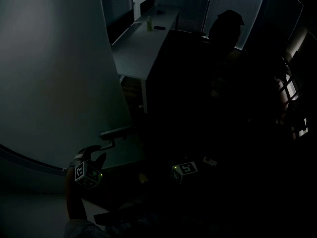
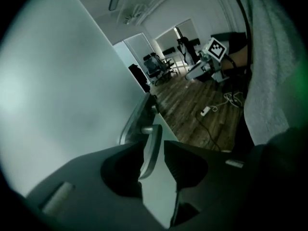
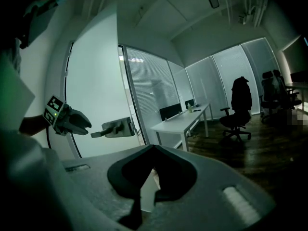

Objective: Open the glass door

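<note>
Left gripper (image 2: pixel 154 145): angled downward; jaws wide apart, door handle (image 3: pixel 111 127) lined up between them, not gripped.
Right gripper (image 3: pixel 152 147): near level, facing glass door (image 3: pixel 94 81); jaws closed, empty.

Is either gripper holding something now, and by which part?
Nothing is held: the left gripper is open near the door handle; the right gripper is shut, empty.

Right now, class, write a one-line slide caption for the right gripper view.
Left gripper, jaws open, just short of the lever handle on the frosted glass door; desk and chair beyond.
</note>
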{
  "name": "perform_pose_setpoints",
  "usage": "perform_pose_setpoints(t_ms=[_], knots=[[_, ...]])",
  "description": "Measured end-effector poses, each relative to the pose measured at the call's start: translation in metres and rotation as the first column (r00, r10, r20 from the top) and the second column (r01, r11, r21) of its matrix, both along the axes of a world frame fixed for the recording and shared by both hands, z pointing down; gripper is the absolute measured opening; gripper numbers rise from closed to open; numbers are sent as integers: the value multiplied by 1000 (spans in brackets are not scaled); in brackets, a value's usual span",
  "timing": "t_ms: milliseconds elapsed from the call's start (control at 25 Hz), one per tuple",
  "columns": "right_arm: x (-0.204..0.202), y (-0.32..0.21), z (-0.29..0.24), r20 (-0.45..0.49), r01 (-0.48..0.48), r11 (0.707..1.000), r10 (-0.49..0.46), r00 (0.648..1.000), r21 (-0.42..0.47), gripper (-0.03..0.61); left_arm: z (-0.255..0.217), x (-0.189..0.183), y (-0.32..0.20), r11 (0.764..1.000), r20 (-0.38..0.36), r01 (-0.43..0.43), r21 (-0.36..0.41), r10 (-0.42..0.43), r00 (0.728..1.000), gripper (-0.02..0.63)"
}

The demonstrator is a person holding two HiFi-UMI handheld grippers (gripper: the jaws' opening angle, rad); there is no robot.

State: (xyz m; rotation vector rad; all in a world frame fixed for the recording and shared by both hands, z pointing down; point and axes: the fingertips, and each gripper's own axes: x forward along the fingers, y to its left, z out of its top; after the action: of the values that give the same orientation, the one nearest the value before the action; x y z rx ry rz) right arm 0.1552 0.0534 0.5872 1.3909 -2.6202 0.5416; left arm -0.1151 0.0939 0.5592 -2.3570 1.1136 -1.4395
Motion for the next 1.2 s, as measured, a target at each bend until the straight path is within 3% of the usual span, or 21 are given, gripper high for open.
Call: perform_pose_setpoints(t_ms=[160, 320, 440, 640, 800, 1000, 1200], knots=[[5, 3, -1, -1, -11, 1000, 11, 1000, 5, 3, -9, 13, 2, 997, -153, 45, 60, -36, 988, 99], [9, 7, -3, -3, -14, 1000, 14, 1000, 4, 2, -11, 25, 6, 992, -309, 76, 101, -41, 950, 60], [8, 11, -4, -5, -12, 1000, 12, 1000, 7, 3, -35, 46, 7, 985, -418, 103, 140, -35, 908, 39], [4, 15, -3, 2, -9, 1000, 9, 1000, 12, 3, -33, 61, 10, 979, -536, 144, 144, -45, 843, 25], [1, 19, -5, 8, -6, 1000, 6, 1000, 18, 2, -37, 75, 14, 976, -641, 174, 128, -53, 765, 9], [-2, 23, -10, 12, 1, 1000, -2, 1000, 27, 2, -38, 96, 20, 977, -713, 186, 107, -55, 699, 6], [-5, 31, -17, 22, 9, 999, -10, 1000, 35, 3, -44, 113, 26, 974, -788, 212, 83, -66, 612, 5]])
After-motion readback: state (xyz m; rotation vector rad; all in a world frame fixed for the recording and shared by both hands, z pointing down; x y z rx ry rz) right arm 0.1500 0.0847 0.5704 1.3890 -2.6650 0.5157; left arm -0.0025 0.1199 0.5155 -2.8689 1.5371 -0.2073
